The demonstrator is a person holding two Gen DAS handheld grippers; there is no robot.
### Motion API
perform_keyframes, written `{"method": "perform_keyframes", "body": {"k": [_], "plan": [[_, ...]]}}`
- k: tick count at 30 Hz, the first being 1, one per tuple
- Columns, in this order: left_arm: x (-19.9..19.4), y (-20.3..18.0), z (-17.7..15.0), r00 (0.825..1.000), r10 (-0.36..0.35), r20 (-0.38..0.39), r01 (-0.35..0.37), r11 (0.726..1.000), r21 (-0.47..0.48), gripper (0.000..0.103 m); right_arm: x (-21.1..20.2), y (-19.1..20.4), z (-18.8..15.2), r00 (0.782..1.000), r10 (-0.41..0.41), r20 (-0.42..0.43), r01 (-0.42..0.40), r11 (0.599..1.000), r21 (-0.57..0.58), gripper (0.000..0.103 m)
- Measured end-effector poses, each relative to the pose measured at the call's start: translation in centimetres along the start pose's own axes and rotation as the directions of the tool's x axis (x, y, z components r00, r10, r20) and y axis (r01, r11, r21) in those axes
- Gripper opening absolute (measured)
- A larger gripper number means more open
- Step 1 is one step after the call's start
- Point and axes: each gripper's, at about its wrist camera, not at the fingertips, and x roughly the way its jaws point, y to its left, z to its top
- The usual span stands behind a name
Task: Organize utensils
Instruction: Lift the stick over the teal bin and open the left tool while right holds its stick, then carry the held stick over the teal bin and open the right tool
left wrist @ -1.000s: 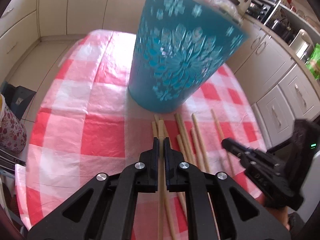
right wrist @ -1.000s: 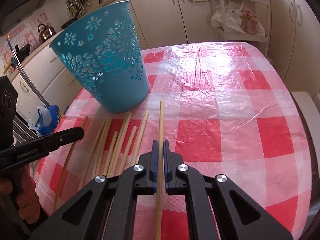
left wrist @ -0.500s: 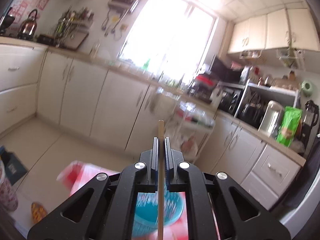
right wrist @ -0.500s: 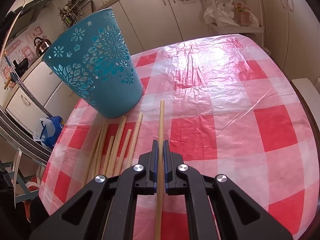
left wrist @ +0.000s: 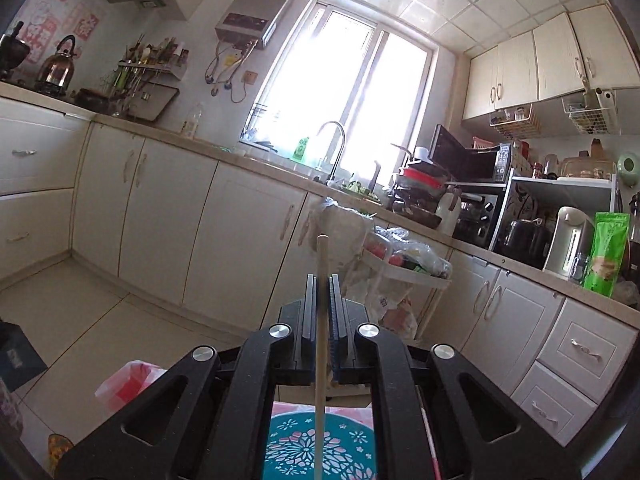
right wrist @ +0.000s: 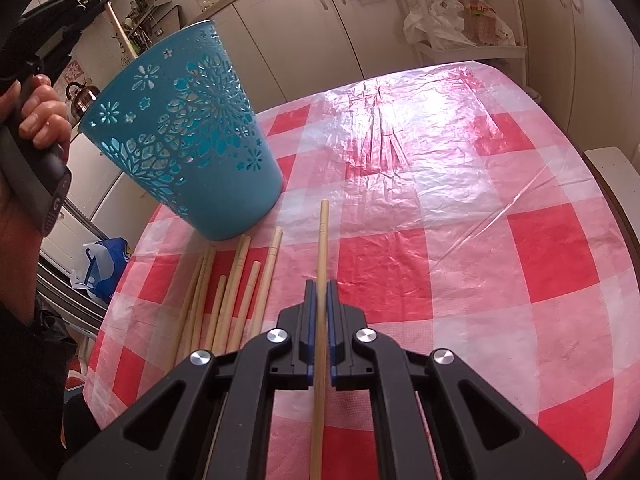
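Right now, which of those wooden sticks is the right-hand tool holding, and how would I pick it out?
Find the red-and-white checked tablecloth, then the blue cut-out basket standing on it. Just in front of the basket lies a bundle of loose chopsticks. The one you want is the single chopstick to their right, set apart from them and pinched between the right tool, its tip reaching furthest forward.

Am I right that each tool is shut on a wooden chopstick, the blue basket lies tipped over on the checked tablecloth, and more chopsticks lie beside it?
Not quite. The blue basket stands upright on its base on the checked tablecloth, as the right wrist view shows. The rest holds: the left tool and right tool each clamp a wooden chopstick, and loose chopsticks lie beside the basket.
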Motion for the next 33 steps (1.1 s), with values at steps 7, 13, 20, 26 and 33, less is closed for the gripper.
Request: {"method": "perform_keyframes", "body": {"k": [7, 13, 20, 26, 33], "plan": [[-0.2, 0.3, -1.8, 0.998, 0.015, -0.066, -0.012, 0.999, 0.044, 0.005, -0.2, -0.3, -0.1, 1.0, 0.002, 0.004, -0.002, 1.0, 0.011, 0.006], [-0.5, 1.5, -2.0, 0.985, 0.069, -0.158, -0.062, 0.997, 0.049, 0.019, -0.4, -0.2, -0.1, 1.0, -0.003, 0.015, 0.003, 1.0, 0.006, 0.006], [-5.8, 3.4, -1.8, 0.984, 0.134, -0.12, -0.129, 0.99, 0.053, 0.06, -2.0, -0.2, 0.0, 0.995, 0.066, 0.071, -0.067, 0.998, 0.011, 0.006], [-9.7, 7.6, -4.1, 0.97, 0.232, -0.077, -0.232, 0.973, -0.002, 0.075, -6.1, 1.7, 2.2, 0.969, 0.146, 0.2, -0.156, 0.987, 0.034, 0.006], [-9.7, 12.7, -8.6, 0.945, 0.291, -0.151, -0.311, 0.94, -0.137, 0.076, -11.1, 7.7, 9.7, 0.88, 0.22, 0.421, -0.204, 0.976, -0.083, 0.006]]}}
